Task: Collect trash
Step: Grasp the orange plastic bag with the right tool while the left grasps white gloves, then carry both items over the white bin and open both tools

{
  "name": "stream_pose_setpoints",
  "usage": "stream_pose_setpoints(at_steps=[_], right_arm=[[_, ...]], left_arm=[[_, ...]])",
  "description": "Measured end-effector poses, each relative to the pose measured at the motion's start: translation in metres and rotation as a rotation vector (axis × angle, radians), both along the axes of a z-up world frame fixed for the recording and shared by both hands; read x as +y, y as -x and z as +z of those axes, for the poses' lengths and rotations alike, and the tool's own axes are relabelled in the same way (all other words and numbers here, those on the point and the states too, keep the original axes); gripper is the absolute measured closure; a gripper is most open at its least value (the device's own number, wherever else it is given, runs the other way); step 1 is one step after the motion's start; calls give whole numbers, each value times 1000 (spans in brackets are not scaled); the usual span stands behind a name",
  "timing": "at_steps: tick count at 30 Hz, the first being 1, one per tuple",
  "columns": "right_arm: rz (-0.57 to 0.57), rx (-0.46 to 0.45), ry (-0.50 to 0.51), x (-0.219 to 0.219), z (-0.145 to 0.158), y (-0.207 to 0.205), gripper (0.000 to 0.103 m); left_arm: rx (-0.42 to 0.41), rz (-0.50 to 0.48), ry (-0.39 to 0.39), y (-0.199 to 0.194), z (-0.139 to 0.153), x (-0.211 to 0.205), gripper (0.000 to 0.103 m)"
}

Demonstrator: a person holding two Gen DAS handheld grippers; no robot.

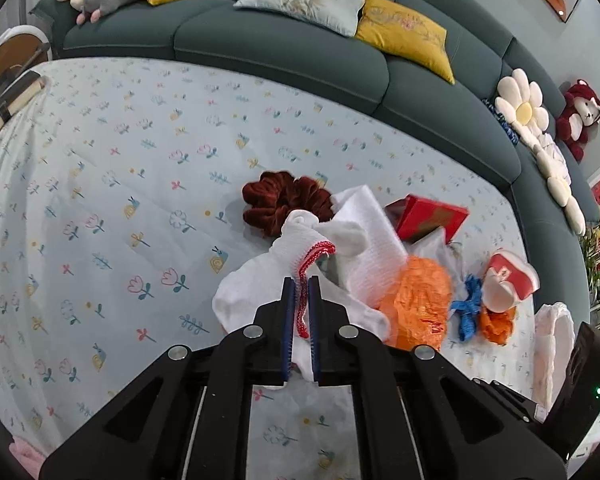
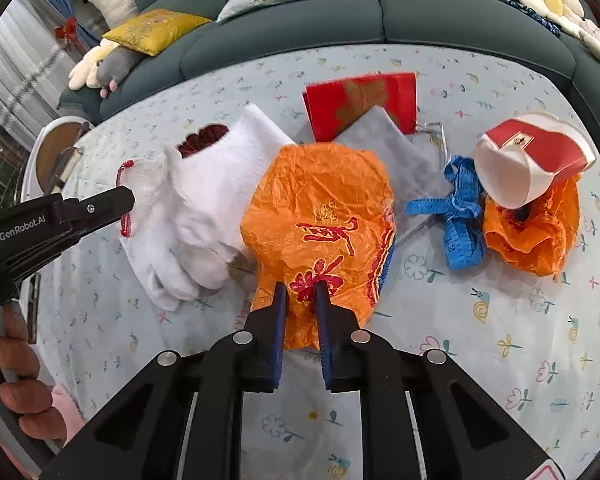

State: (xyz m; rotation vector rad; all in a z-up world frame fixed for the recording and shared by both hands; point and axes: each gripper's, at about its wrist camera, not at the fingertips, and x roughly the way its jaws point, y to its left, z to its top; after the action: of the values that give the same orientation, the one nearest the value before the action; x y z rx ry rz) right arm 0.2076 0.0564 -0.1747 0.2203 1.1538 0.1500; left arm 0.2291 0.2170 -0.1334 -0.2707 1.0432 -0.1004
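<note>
Our left tongs (image 1: 302,280) are pinched nearly shut on the red-trimmed cuff of a white knit glove (image 1: 256,292), which lies on the flower-print cloth of the bench (image 1: 100,200) at the near left edge of the trash pile. Our right tongs (image 2: 301,286) are closed down onto the near edge of the crumpled orange plastic bag (image 2: 320,220), with a fold of its film gathered between the pads.

The glove is soft and limp. We judge it will dangle and stretch from the cuff, but the ribbed hem is the firmest part and gives a sound hold. The bag is thin, light and slick; we expect it to crinkle and perhaps slide out unless a good bunch of film is caught, so a fold rather than a single layer is the place to grip.

Around them lie a white cloth (image 2: 240,148), a dark red scrunchie (image 1: 276,200), a red packet (image 2: 360,100), a blue measuring tape (image 2: 460,216), a red and white paper cup (image 2: 528,160) and a second orange wad (image 2: 532,232). All look light and easy to drag along by accident.
</note>
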Motion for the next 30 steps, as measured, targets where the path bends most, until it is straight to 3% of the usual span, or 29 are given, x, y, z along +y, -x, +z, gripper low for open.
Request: stream_pose_setpoints(at_steps=[13,22,30], right_arm=[[-52,-194,-71,-29,87,23,92],[-139,-320,-97,-85,145,45,92],[-245,-408,-82,-155,178,78,92]], left_arm=[[-153,-67,17,24,85,-45,97],[-258,-184,21,39,143,-120,97],[-318,-310,31,61,177,-201,97]])
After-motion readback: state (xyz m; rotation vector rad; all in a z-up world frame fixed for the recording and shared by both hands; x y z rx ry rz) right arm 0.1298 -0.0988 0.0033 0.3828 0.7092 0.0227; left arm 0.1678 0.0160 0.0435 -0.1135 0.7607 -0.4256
